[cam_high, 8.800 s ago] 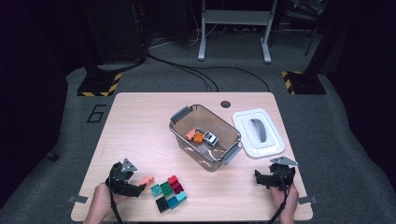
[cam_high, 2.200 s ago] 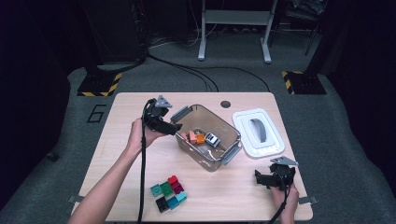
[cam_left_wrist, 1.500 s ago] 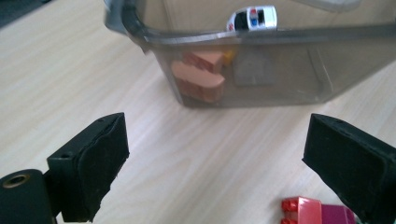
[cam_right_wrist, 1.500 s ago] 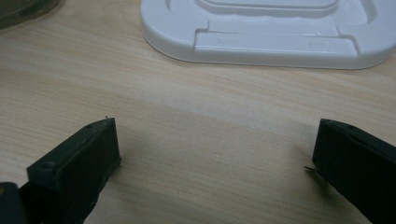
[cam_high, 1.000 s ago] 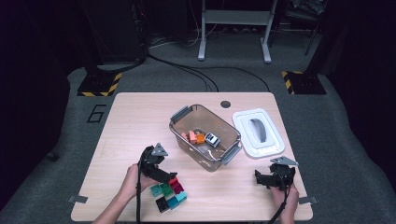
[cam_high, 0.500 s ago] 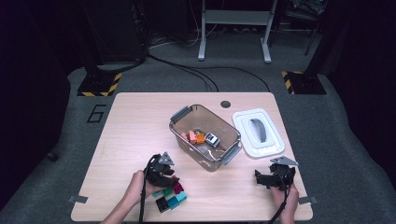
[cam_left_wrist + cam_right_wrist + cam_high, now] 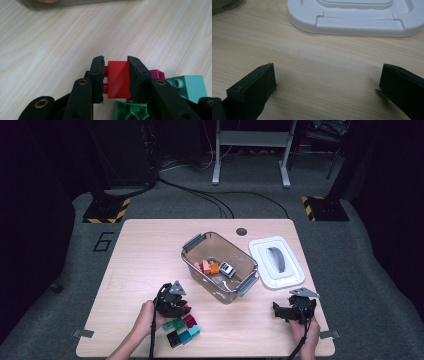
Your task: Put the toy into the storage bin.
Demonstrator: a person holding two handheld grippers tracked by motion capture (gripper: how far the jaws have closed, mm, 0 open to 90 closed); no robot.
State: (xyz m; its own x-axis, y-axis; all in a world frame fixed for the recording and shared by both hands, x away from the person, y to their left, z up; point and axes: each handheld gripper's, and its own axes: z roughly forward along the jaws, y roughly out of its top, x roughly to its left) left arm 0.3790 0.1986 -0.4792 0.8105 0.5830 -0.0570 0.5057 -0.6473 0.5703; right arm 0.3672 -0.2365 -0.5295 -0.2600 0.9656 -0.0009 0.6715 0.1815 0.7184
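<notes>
A cluster of small toy bricks [image 7: 181, 330] lies near the table's front edge, left of centre. My left gripper [image 7: 176, 309] rests on the cluster's upper edge. Its jaws have just been closing, and in the left gripper view they [image 7: 115, 65] are shut on a red brick [image 7: 119, 79], with both pads pressed against its sides. A green brick [image 7: 130, 111], a magenta brick [image 7: 158, 74] and a teal brick [image 7: 191, 85] lie right beside it. My right gripper [image 7: 280, 310] sits at the front right of the table, open [image 7: 327, 80] over bare wood with nothing between its jaws.
A clear plastic bin [image 7: 192, 243] stands mid-table, holding an orange piece [image 7: 214, 268] and a small white toy car [image 7: 227, 269]. Its white lid [image 7: 276, 261] lies flat to the right, and its near edge [image 7: 359, 25] is just ahead of my right gripper.
My left gripper came from beside the bin down to the bricks at the front edge. It then shifted slightly right onto them. The right hand has stayed still.
</notes>
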